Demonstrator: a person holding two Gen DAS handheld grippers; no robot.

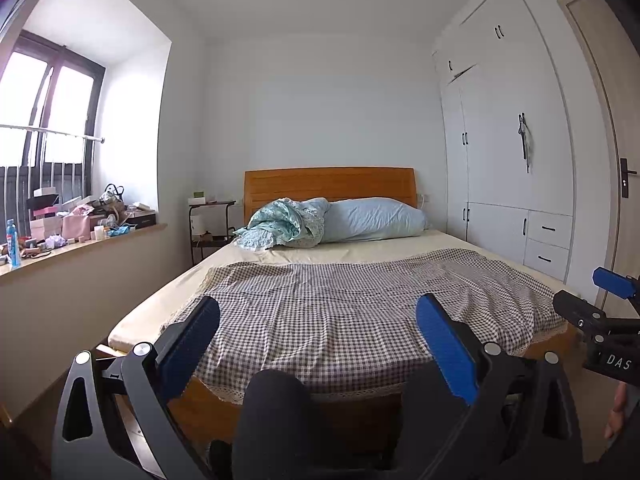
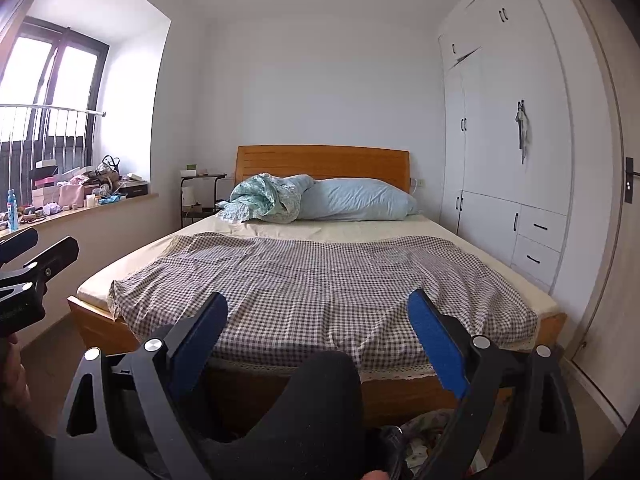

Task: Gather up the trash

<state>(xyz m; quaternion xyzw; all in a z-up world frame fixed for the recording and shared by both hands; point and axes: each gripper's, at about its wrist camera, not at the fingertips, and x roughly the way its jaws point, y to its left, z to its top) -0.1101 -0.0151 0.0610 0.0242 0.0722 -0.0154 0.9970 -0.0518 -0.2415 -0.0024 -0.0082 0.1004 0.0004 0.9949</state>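
Observation:
My left gripper (image 1: 318, 301) stands open over the foot of the bed (image 1: 320, 304), with nothing between its blue pads (image 1: 444, 344). My right gripper (image 2: 318, 296) is open too and holds nothing; it also shows at the right edge (image 1: 592, 294) of the left wrist view. The left gripper (image 2: 40, 248) peeks in at the left edge of the right wrist view. A cluttered window sill (image 1: 120, 238) at the left carries a crumpled white tissue (image 1: 54, 242) and a crumpled blue scrap (image 1: 120, 230). Something crumpled and colourful (image 2: 424, 428) lies on the floor by the bed's foot.
A checked blanket (image 2: 320, 280), a blue pillow (image 2: 356, 200) and bunched bedding (image 2: 260, 200) lie on the bed. A white wardrobe (image 1: 512, 168) and a door (image 1: 616, 160) fill the right wall. A bedside table (image 1: 210, 220) stands far left. A person's knee (image 1: 276, 412) in black sits low between the fingers.

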